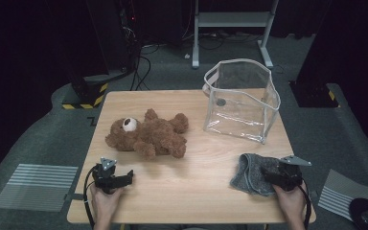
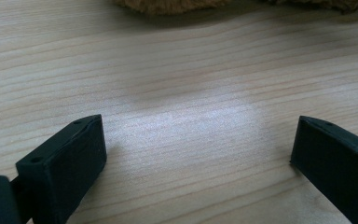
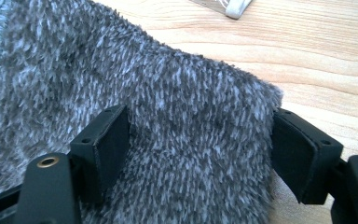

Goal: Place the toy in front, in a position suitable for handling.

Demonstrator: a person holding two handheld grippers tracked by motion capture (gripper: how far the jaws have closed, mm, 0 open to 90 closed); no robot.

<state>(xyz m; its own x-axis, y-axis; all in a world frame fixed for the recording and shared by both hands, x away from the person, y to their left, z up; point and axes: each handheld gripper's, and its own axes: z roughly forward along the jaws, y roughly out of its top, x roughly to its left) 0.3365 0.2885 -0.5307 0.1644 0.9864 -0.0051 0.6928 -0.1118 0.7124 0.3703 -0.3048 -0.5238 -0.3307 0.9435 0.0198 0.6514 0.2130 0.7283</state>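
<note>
Right claw point(image 1: 270, 173), lower right of the high view: jaws wide apart, straddling a fold of the grey cloth point(image 1: 251, 172) on the worktop point(image 1: 206, 177); whether the pads press it cannot be told. Left claw point(image 1: 127, 176), lower left: jaws spread over bare wood, holding nothing. Teddy bear point(image 1: 148, 135) lies at centre left; clear bag point(image 1: 242, 100) stands upper right.
</note>
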